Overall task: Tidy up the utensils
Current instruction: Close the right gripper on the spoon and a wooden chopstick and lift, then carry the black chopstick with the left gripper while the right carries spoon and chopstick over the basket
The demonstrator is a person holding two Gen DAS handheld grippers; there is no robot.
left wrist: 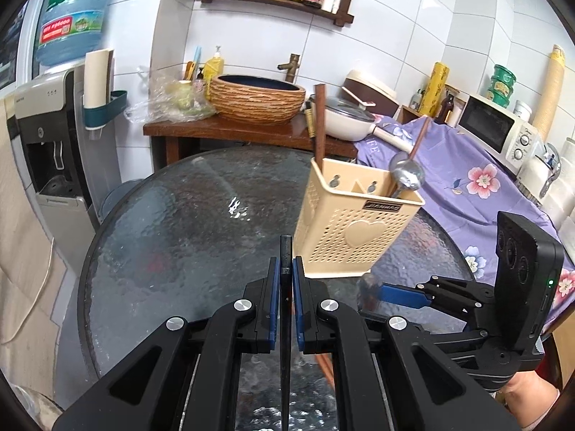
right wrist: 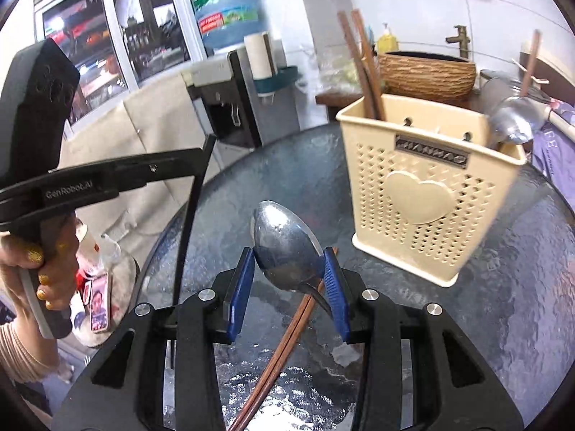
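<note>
Holding: right tool [right wrist: 287,273] pinches a spoon [right wrist: 284,248] by its bowl, above the counter [right wrist: 503,287].
Left tool [left wrist: 286,287]: pressed together on a thin black stick [left wrist: 286,251].
Holder [right wrist: 431,186]: just ahead, chopsticks and ladle inside.
Risk: the smooth, rounded bowl could slip from the pads and fall onto the loose chopsticks [right wrist: 284,344] below.

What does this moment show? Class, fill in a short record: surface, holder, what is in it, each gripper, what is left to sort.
surface: round glass table
holder: cream perforated utensil holder, upright on the table
in holder: brown chopsticks and a metal ladle
left gripper: shut on a thin black chopstick
right gripper: shut on a metal spoon, bowl between the pads
left to sort: pair of brown chopsticks lying on the table
</note>
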